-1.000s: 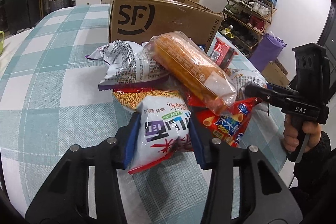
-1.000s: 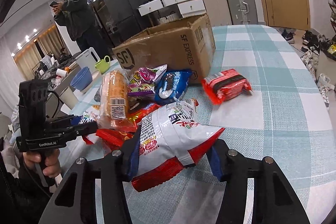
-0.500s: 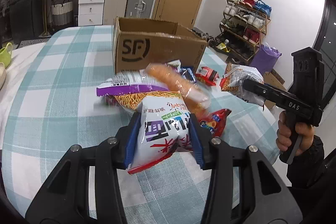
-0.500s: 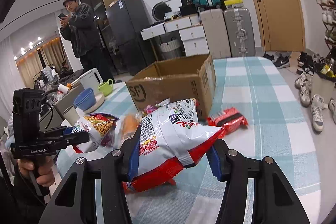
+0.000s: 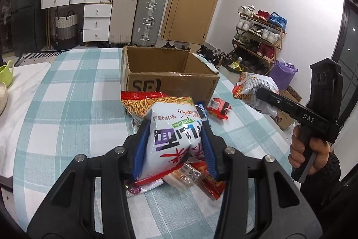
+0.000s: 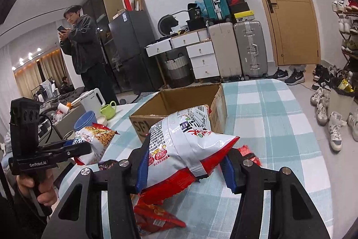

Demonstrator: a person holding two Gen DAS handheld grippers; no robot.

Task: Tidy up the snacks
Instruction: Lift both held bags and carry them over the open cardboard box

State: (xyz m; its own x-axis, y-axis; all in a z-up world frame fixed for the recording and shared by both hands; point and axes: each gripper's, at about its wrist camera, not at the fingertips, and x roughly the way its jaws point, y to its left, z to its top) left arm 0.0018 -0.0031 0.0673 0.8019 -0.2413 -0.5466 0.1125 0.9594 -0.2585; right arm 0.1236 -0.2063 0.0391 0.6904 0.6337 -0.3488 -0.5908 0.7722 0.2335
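Holding one puffed snack bag apiece, both grippers were clenched: left gripper [image 5: 174, 145] on a white-and-red bag [image 5: 174, 138], right gripper [image 6: 185, 162] on a similar bag [image 6: 188, 140], both lifted clear of the checked table [image 5: 67, 109]. Handling, judged: light, air-filled, soft, slippery film; contents brittle, so squeeze gently across the middle or take the crimped seam. Open cardboard box [image 5: 170, 80] stood beyond, toward the table's far edge. Loose packets [image 5: 190, 176] lay beneath, toward the near edge.
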